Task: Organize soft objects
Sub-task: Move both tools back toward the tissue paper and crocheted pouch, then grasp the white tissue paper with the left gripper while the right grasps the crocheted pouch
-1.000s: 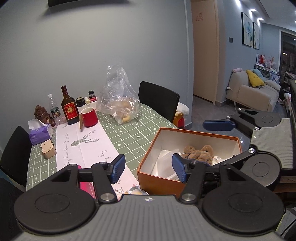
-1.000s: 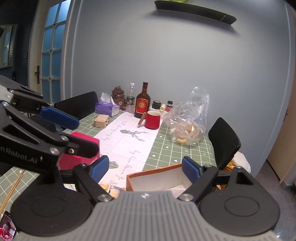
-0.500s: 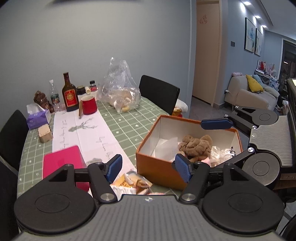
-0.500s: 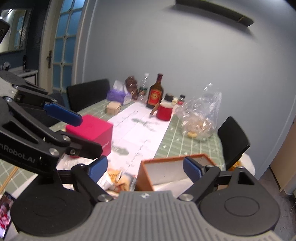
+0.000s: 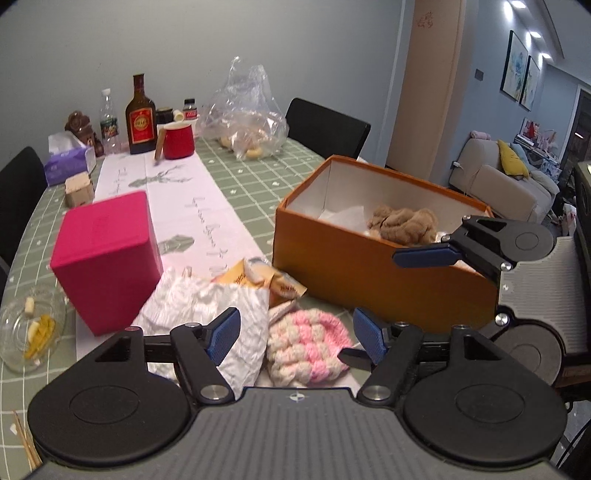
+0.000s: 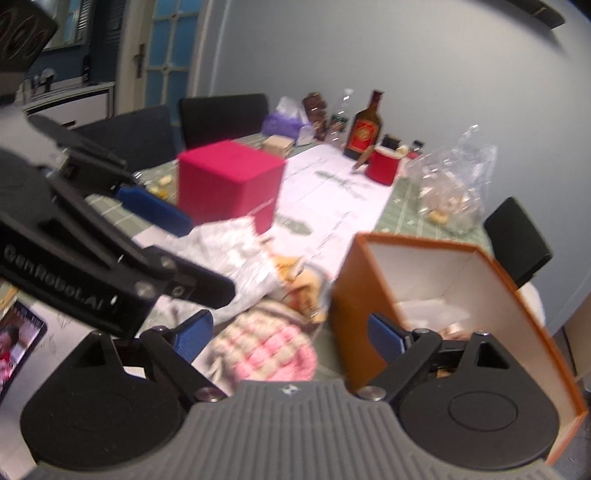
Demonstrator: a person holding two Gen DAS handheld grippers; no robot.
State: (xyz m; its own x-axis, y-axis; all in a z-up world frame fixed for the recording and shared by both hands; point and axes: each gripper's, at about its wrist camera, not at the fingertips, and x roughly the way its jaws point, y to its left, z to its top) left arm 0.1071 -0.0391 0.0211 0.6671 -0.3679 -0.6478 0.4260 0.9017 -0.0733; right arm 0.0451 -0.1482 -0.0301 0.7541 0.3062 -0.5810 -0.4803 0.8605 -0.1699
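walls: grey-blue | sofa [image 5: 495, 182]: beige | chairs [image 5: 327, 127]: black | ceiling spotlights [image 5: 532, 35]: lit

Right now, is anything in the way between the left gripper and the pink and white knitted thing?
Nothing visible is. The left gripper, jaws opening and empty, hangs right over the knitted piece. The crumpled white bag lies beside it, and the orange box stands just behind.

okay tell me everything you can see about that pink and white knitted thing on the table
The pink and cream knitted piece looks like chunky, bobbled yarn, soft and rounded, perhaps a small hat. It lies slumped on the table, outside the orange box and just in front of it, beside crumpled white cloth. Neither gripper touches it.
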